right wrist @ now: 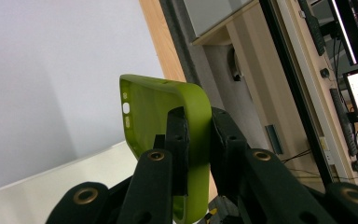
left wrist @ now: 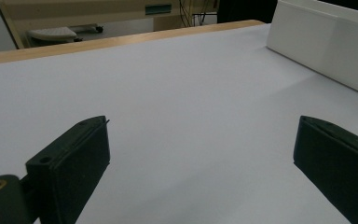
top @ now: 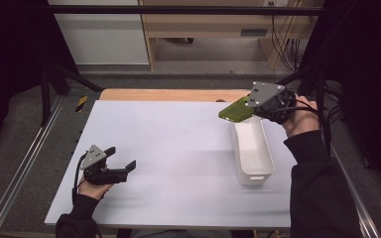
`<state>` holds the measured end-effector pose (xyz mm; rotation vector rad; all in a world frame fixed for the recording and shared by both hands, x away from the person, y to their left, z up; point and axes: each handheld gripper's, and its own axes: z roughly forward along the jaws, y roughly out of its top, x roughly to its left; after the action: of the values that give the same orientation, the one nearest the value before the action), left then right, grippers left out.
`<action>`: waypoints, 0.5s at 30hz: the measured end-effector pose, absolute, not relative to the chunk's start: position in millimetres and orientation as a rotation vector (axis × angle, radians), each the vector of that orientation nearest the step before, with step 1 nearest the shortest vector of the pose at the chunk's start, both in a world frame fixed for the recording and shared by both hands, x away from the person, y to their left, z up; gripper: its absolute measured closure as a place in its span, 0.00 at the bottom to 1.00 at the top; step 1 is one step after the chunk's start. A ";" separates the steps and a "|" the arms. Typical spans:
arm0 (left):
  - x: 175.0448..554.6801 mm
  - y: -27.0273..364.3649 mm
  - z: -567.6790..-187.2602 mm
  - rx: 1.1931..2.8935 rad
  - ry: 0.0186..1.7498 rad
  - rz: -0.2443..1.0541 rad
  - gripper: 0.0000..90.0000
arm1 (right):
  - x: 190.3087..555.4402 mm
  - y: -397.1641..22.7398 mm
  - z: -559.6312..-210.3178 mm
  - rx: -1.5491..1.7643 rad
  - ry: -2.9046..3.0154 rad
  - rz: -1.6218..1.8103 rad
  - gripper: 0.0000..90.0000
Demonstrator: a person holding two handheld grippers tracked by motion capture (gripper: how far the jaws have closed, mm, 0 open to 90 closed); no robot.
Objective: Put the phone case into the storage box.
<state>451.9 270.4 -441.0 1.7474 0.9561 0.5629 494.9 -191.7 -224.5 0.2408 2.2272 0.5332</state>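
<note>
**Phone case lifted over the bin, not yet dropped in**

High view: the right gripper holds a green phone case in the air above the far end of the white bin, which stands on the right side of the white table. The case is tilted and hangs clear of the bin's rim. To my judgement the pick-up is done; what remains is to lower the case into the bin and let go. The left gripper rests low near the table's left front, well apart from the bin, its jaws spread wide and empty.

Left gripper view: the two black jaws stand far apart over bare table, nothing between them. A wall of the bin shows at the upper right.

Right gripper view: the jaws are clamped narrowly on one long edge of the case. It is a thin, soft-looking shell in yellow-green, with rounded corners, a raised lip and small cut-outs along one side. The bin lies below it.
</note>
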 end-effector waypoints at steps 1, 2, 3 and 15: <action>451.9 270.5 -441.0 1.747 0.956 0.563 0.03 | 495.5 -192.2 -224.7 0.239 2.227 0.531 0.88; 451.9 270.5 -440.9 1.747 0.955 0.563 0.03 | 495.7 -192.6 -224.9 0.245 2.226 0.527 0.88; 451.9 270.6 -440.9 1.747 0.955 0.564 0.03 | 496.4 -193.4 -224.7 0.241 2.226 0.525 0.88; 452.2 270.3 -441.4 1.752 0.953 0.561 0.03 | 501.8 -200.1 -223.9 0.212 2.233 0.496 0.88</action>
<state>452.2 270.3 -441.4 1.7520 0.9535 0.5607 501.8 -200.1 -223.9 0.2118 2.2326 0.4955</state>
